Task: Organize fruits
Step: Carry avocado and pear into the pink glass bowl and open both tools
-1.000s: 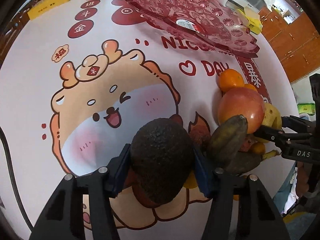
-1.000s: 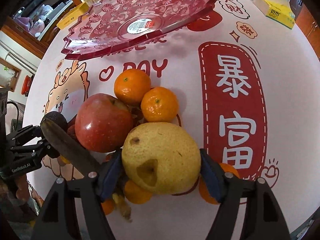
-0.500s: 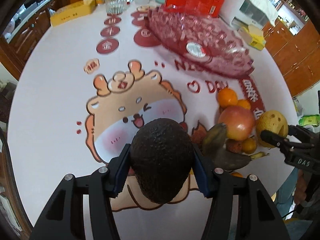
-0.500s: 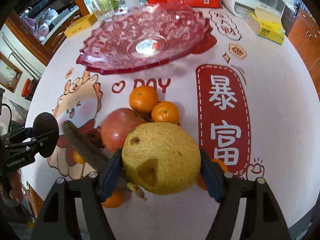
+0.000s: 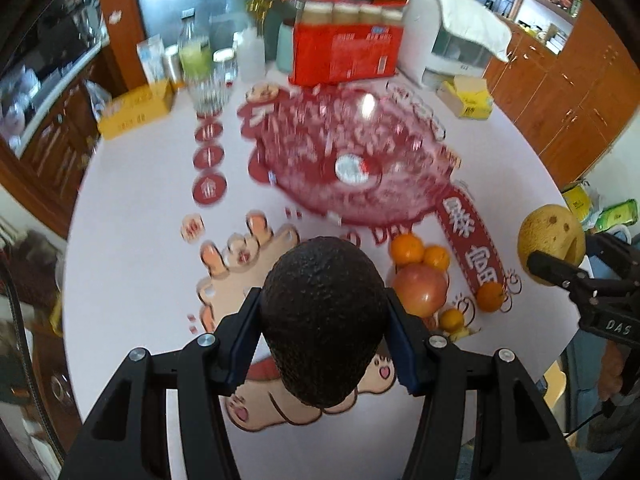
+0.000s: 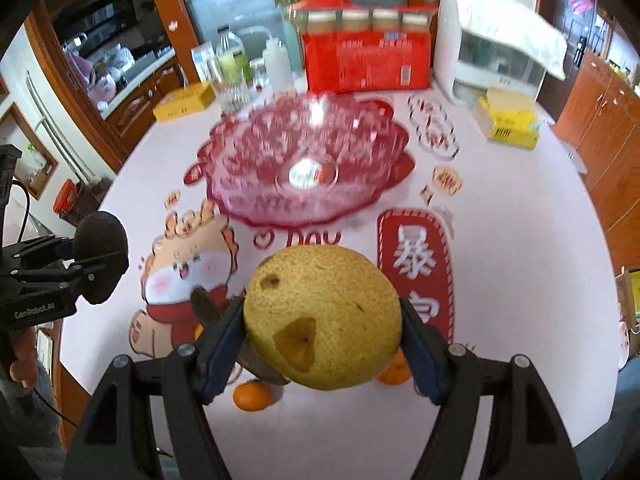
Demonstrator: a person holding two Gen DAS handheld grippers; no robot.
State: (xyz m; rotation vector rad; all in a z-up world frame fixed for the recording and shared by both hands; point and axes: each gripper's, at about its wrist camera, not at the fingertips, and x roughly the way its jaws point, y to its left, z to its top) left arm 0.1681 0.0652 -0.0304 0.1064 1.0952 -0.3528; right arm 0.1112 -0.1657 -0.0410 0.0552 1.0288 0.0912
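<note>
My left gripper (image 5: 324,332) is shut on a dark avocado (image 5: 324,320) and holds it high above the table. My right gripper (image 6: 322,320) is shut on a yellow pear (image 6: 322,316), also lifted; the pear shows at the right of the left wrist view (image 5: 550,238). The avocado shows at the left of the right wrist view (image 6: 100,256). A red glass fruit bowl (image 6: 304,172) stands empty at mid-table (image 5: 352,164). A red apple (image 5: 420,288), two oranges (image 5: 406,248) and small tangerines (image 5: 490,296) lie on the mat, partly hidden by the avocado.
The table (image 5: 132,208) has a printed cartoon mat. At the back stand a red carton (image 5: 344,56), a white appliance (image 5: 452,40), bottles and a glass (image 5: 208,88), and yellow boxes (image 5: 136,110) (image 6: 510,124). Wooden cabinets (image 5: 568,92) line the right.
Both grippers have risen well above the table with their fruit and pulled back. The bowl and the remaining fruit pile now look smaller and farther away.
</note>
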